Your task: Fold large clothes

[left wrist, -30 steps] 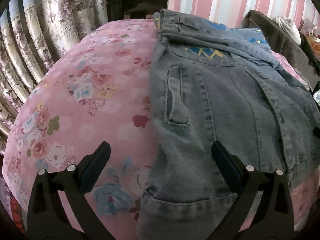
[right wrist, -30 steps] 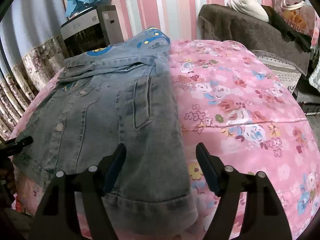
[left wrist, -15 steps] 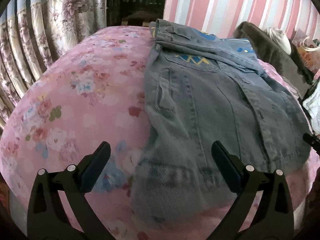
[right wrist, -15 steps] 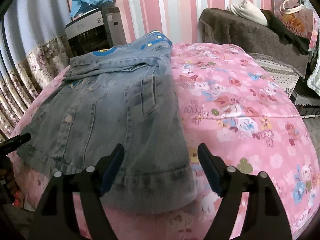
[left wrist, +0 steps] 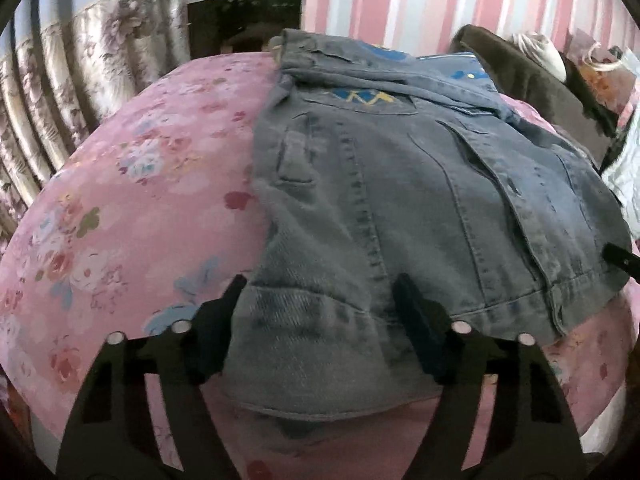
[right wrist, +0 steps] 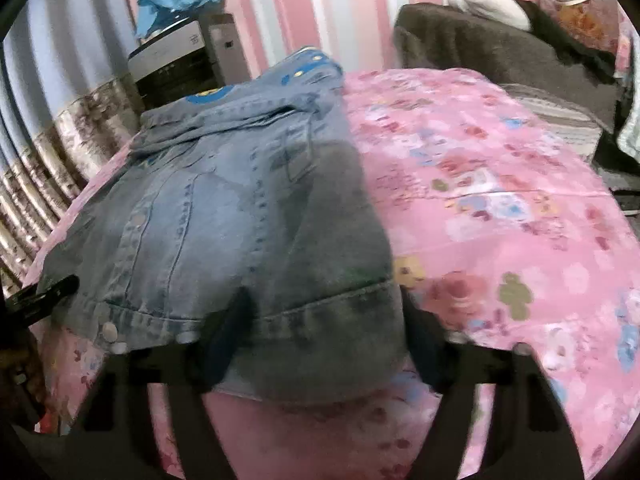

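Note:
A grey-blue denim jacket (left wrist: 400,184) lies spread on a pink floral bedspread (left wrist: 132,208), collar at the far end and hem nearest me. My left gripper (left wrist: 320,296) straddles the hem's left corner. Its jaws are closing, with the hem bulging between the fingers (left wrist: 224,320) and no firm pinch showing. In the right wrist view the jacket (right wrist: 224,208) fills the left half of the bedspread (right wrist: 500,220). My right gripper (right wrist: 324,312) straddles the hem's right corner, jaws closing with denim between them. The tip of the other gripper shows at each view's edge.
A grey appliance (left wrist: 244,4) stands behind the bed's far end, with a blue cloth (right wrist: 176,0) on top. Floral curtains (left wrist: 60,80) hang on the left. A brown covered seat (right wrist: 500,48) with bags stands at the right, against a striped wall.
Both grippers' jaws have narrowed around the jacket's near hem. The hem corners now sit bunched between the fingers and hang over the bed's near edge.

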Demonstrator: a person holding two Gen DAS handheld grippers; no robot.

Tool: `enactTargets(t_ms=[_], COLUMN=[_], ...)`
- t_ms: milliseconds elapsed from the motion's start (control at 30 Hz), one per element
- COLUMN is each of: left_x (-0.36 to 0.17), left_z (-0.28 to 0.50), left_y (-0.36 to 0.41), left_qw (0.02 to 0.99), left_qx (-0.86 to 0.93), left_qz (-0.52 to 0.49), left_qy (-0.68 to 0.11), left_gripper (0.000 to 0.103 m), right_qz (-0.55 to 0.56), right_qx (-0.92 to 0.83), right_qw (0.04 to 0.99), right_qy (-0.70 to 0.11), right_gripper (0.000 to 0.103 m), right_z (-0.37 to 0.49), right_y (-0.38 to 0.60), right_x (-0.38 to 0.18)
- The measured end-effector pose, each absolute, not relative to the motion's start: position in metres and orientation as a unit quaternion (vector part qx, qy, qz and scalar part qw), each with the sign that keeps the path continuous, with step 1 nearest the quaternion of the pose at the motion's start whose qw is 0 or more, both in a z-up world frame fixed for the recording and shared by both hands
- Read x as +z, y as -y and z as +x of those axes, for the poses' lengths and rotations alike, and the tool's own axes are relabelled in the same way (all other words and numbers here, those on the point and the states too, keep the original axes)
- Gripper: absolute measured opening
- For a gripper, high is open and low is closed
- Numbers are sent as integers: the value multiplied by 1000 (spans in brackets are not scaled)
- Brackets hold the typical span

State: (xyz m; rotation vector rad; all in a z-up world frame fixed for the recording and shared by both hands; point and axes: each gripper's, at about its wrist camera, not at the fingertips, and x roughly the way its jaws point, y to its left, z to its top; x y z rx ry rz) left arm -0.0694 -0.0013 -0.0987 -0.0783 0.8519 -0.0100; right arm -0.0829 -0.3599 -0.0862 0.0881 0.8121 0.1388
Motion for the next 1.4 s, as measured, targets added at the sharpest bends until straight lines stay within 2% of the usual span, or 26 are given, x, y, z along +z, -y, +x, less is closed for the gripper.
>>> enactTargets(t_ms=[33, 67, 133, 167, 500, 767, 1000, 1033, 1067, 1100, 1133, 1167, 1200, 1233, 1400], left_x=[-95, -91, -79, -73, 21, 55, 45, 41, 37, 35, 29, 26, 26, 28, 30], left_z=[-70, -71, -74, -75, -52, 74, 192, 212, 227, 239, 256, 264, 267, 265, 235], left_y=[3, 3, 2, 1, -10, -24, -23, -24, -26, -28, -33, -41, -50, -63, -80], left_qw=[912, 914, 920, 924, 955, 956, 953, 952, 950, 948, 942, 938, 937, 939, 947], left_qx=[-11, -19, -29, -30, -47, -70, -37, -20, -6, -3, -11, -6, 10, 25, 33], left_qz=[-31, -29, -28, -28, 0, -39, -24, -18, -20, -23, -40, -64, -88, -110, -105], left_qy=[-409, -403, -389, -380, -292, -282, -301, -305, -312, -318, -334, -341, -337, -324, -303], left_gripper=[54, 34, 13, 11, 10, 10, 10, 12, 18, 21, 42, 73, 86, 100, 100], right_qz=[33, 31, 24, 22, 47, 75, 59, 57, 49, 42, 37, 38, 47, 64, 42], right_qx=[72, 87, 114, 123, 180, 167, 120, 114, 99, 90, 78, 58, 53, 52, 45], right_qw=[916, 915, 917, 918, 940, 948, 953, 952, 951, 952, 951, 948, 949, 955, 971], right_qy=[-394, -392, -383, -378, -287, -259, -272, -277, -288, -291, -297, -311, -308, -284, -232], right_gripper=[26, 17, 10, 9, 9, 9, 9, 9, 9, 16, 35, 51, 77, 82, 88], right_z=[-83, -84, -89, -90, -63, 50, 166, 182, 205, 215, 229, 244, 246, 242, 219], right_y=[355, 352, 343, 340, 342, 336, 326, 325, 321, 318, 317, 316, 319, 324, 336], right_x=[-85, -83, -74, -69, 24, 61, 62, 61, 58, 55, 51, 44, 43, 45, 47])
